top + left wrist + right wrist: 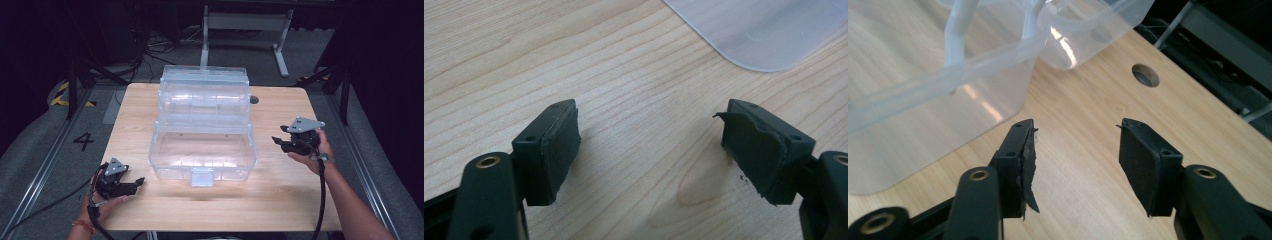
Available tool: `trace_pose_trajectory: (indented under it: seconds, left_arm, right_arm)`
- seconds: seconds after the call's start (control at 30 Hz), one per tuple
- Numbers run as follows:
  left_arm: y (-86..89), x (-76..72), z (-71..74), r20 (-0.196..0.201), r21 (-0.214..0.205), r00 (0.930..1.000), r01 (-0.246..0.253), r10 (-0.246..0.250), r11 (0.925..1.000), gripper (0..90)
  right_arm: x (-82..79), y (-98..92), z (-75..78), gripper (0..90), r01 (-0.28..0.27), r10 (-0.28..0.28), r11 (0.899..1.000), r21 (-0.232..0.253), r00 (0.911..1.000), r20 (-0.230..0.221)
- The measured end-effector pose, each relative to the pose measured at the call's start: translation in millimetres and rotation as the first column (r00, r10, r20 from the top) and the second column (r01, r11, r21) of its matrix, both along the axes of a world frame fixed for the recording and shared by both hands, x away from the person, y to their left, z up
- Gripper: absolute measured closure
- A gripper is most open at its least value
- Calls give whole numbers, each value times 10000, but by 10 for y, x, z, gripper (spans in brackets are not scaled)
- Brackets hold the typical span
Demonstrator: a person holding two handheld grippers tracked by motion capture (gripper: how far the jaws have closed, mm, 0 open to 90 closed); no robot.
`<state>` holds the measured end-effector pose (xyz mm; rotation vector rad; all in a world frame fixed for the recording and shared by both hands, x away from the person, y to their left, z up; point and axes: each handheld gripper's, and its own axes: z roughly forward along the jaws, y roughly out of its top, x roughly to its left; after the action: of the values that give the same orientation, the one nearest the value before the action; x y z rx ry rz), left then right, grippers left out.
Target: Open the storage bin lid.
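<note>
Nearest the front edge of the tabletop [165, 212], toward its left corner, the left gripper [136, 184] rests low over the wood in the person's left hand [102, 202]. Its jaws stand apart with nothing between them; in the left gripper view the gap between the fingers [555, 150] holds bare wood grain. The clear plastic box [202, 150] lies ahead and to the right of those fingers, near but apart from them (one rounded corner of it enters the top right of the left gripper view [764, 35]).

Farther in, near the right edge of the tabletop, the right gripper [278, 141] is held above the wood in the right hand [312, 155], pointing left toward the box. Its jaws are released and grip nothing. In the right gripper view the fingers [1143, 160] frame bare wood, and the box's right wall [938, 110] lies just beyond and to the left of them, not touching.

The box sits in the middle of the tabletop, its deep lower tub toward the front, a small latch [202, 176] on its front wall, and its stepped upper trays [204, 92] folded open toward the back edge. A round hole [254, 99] in the wood lies beside the trays, toward the back right corner.
</note>
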<state>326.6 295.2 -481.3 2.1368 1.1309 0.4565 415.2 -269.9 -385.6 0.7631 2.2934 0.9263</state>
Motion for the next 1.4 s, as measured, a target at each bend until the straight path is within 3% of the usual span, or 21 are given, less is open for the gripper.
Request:
trace_pose_trajectory:
  seconds: [0.93, 1.4]
  left_arm:
    - [-7, 13, 2, -55, 19, 10000, -43, 43, 10000, 228]
    - [-20, 37, 5, -109, 33, 9999, -33, 34, 10000, 220]
  right_arm:
    - [-449, -382, -460, 373, 282, -286, 9996, -71, 9976, -635]
    - [-708, -595, -833, 285, 1153, -1129, 9932, 165, 9878, -1072]
